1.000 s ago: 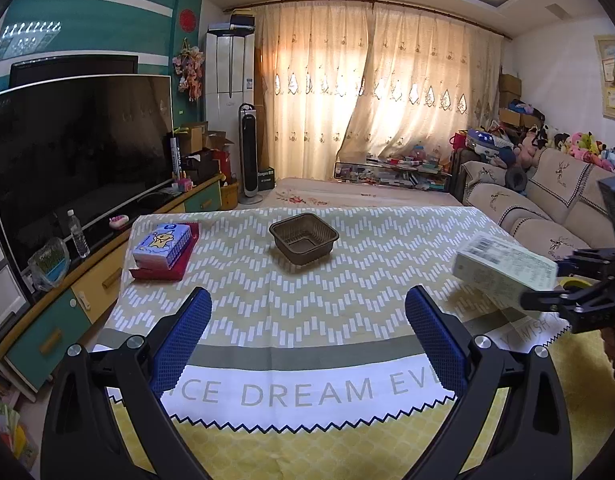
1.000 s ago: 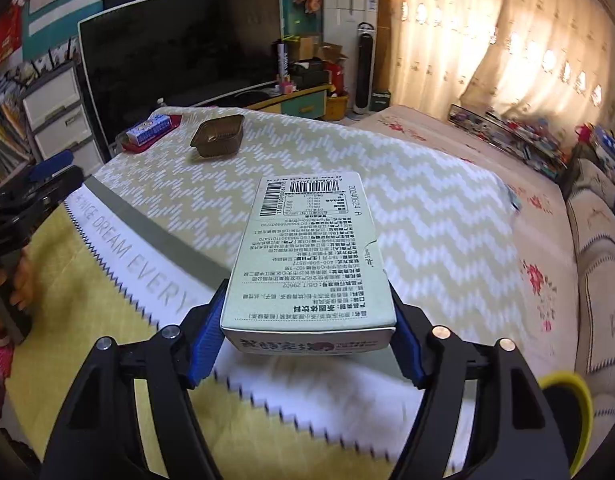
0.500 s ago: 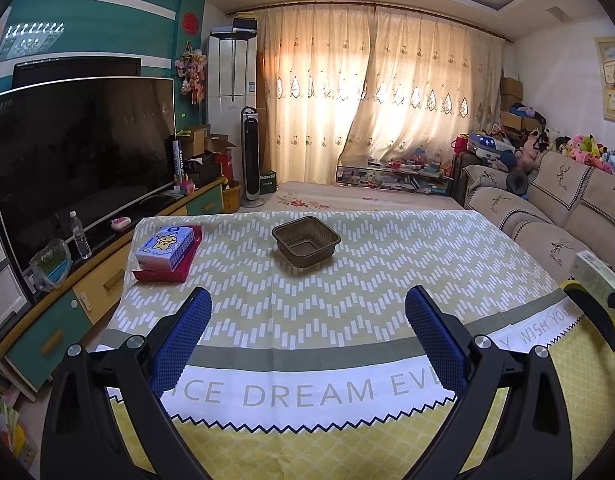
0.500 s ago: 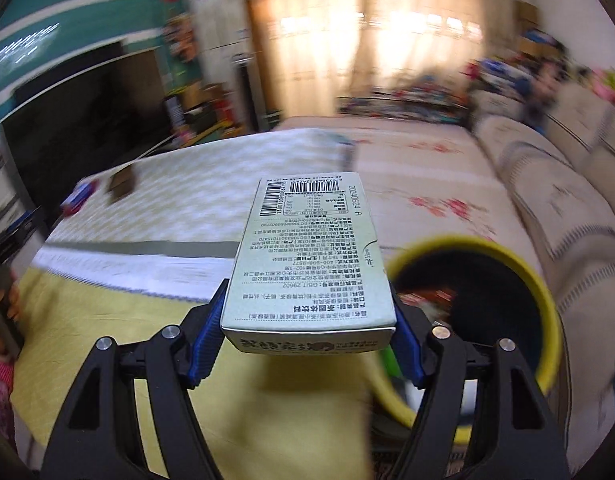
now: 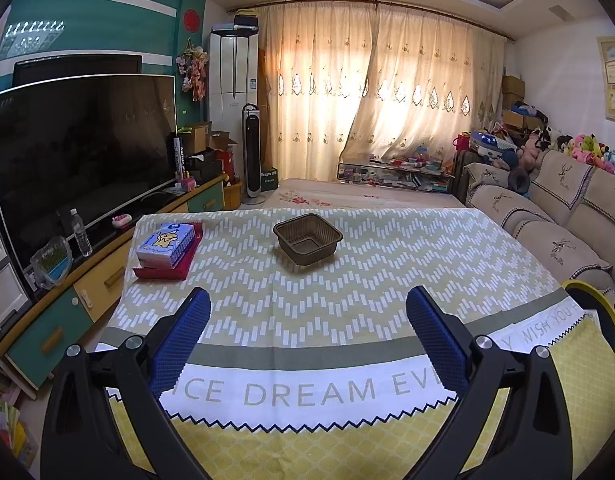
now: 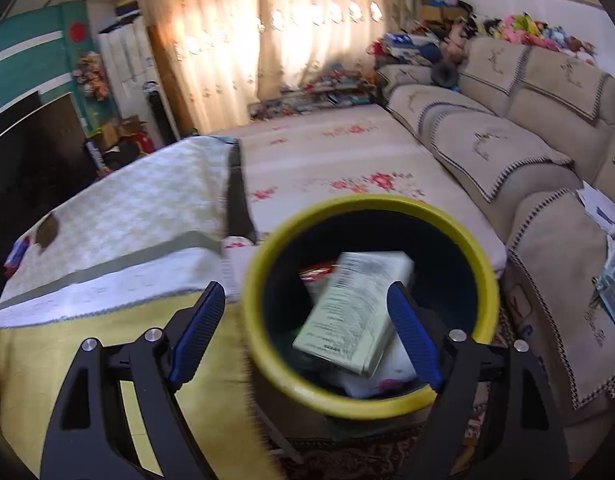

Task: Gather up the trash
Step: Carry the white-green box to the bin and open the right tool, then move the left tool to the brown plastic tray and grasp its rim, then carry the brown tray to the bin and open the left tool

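My right gripper [image 6: 307, 336] is open and empty above the yellow-rimmed trash bin [image 6: 263, 344]. A pale green carton [image 6: 347, 312] with a barcode lies tilted inside the bin on other trash, free of the fingers. The bin's rim also shows at the right edge of the left wrist view [image 5: 599, 300]. My left gripper [image 5: 307, 340] is open and empty over the near part of the table [image 5: 347, 292]. A brown plastic tray [image 5: 307, 238] sits mid-table. A blue tissue pack [image 5: 165, 240] lies on a red book at the far left.
A TV [image 5: 79, 152] and a low cabinet with a water bottle [image 5: 82, 233] stand left of the table. A beige sofa [image 6: 507, 152] runs along the right, close behind the bin. A flowered rug [image 6: 347, 160] lies beyond the table.
My right gripper swung from over the table to above the bin, opened, and let the carton go into the bin. The left gripper stayed still.
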`<state>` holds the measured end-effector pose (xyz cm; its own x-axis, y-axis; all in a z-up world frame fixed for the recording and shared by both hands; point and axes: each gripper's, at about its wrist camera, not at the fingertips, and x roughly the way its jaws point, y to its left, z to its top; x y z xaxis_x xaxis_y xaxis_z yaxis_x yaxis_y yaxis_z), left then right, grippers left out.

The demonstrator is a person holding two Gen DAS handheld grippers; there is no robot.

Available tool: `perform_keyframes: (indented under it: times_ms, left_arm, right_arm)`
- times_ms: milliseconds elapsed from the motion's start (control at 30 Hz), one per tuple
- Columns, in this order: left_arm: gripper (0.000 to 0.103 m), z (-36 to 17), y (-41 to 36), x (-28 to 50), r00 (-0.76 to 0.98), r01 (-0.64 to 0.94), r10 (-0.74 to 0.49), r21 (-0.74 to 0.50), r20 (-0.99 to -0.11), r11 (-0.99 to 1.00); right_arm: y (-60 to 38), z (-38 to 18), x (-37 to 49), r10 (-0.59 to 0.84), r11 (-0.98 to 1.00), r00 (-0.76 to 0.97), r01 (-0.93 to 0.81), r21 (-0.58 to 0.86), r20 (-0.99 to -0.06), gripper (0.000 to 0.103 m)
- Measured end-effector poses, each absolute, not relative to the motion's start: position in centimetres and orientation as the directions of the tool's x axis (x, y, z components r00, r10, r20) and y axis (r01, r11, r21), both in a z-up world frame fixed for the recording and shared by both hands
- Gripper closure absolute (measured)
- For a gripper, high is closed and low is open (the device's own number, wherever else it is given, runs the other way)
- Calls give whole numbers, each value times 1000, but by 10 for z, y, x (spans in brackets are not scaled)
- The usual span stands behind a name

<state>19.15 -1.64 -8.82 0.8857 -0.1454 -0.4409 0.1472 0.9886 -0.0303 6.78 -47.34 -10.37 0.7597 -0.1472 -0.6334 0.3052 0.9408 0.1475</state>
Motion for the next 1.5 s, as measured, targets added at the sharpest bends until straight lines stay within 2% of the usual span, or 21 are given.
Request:
perform_keyframes:
  times_ms: [133,267,367,533,600,667,733,1233,1500]
  left_arm:
    - [6,-88,-18,191,889,141,-133,-13,-438,990]
    - [6,-88,-27,193,876,146,-120,20,-466,989]
    - [6,-83,-39,206,833,214,-175,14,-524,977]
    - [7,-68,-58,242,816,295,-229,42,-531,955]
    - [14,-67,-65,260,807,326,-241,67,-539,943]
    - [26,-71,-72,284,785,354,-245,88,-569,931]
    - [32,-76,-77,306,764,379,-246,106,-596,919]
    - [58,-126,-85,396,666,473,-197,204,-719,857]
    - [82,-141,-87,402,632,504,-192,209,-751,838]
  right_arm:
    - [-438,-95,67,-89,961,805,224,160,-587,24]
    - [-412,-82,66,-165,976,818,215,26,-551,23]
    - [-413,-69,62,-120,974,845,201,101,-521,20]
    - [-399,-53,67,-57,983,887,131,131,-458,15]
    - [-392,-56,76,-32,984,892,107,141,-451,15]
    - [-385,-59,82,-7,984,892,87,157,-452,15]
    - [-380,-64,84,10,983,893,73,166,-451,15]
    - [-370,-75,94,25,988,863,55,144,-504,15]
    - [-380,-79,98,41,979,846,73,190,-531,15]
